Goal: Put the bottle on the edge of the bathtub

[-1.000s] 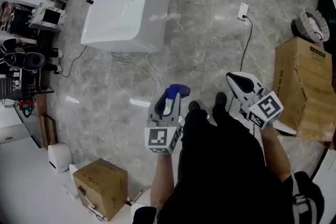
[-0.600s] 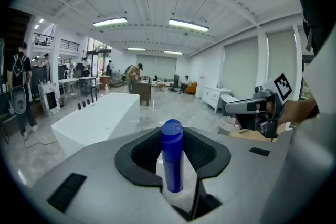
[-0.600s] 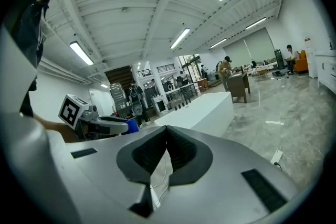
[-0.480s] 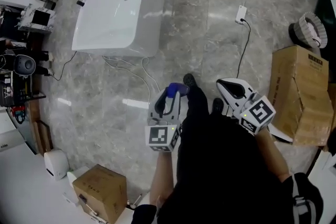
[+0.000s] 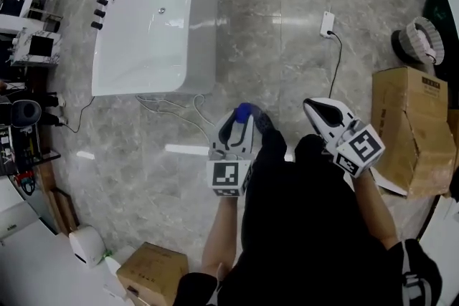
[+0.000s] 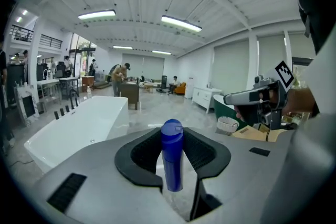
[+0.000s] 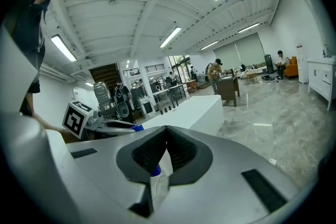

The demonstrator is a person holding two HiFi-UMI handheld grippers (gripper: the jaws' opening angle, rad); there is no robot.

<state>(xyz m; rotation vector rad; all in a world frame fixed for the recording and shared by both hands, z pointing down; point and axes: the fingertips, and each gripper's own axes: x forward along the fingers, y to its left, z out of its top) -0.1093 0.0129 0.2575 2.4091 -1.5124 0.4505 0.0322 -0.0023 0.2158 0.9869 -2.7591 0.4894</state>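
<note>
The left claw [image 6: 172, 140] grips the blue bottle [image 6: 171, 157] upright between its jaws. In the head view the bathtub [image 5: 204, 25] stands on the floor [image 5: 287, 46] at eleven o'clock of that claw, well apart. The right claw [image 7: 166, 136], at three o'clock, looks closed and empty.

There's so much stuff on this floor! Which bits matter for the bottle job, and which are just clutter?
Part of the job: blue bottle, left gripper clamping it, white bathtub.
Just lying about: large cardboard box, small cardboard box, power strip.
</note>
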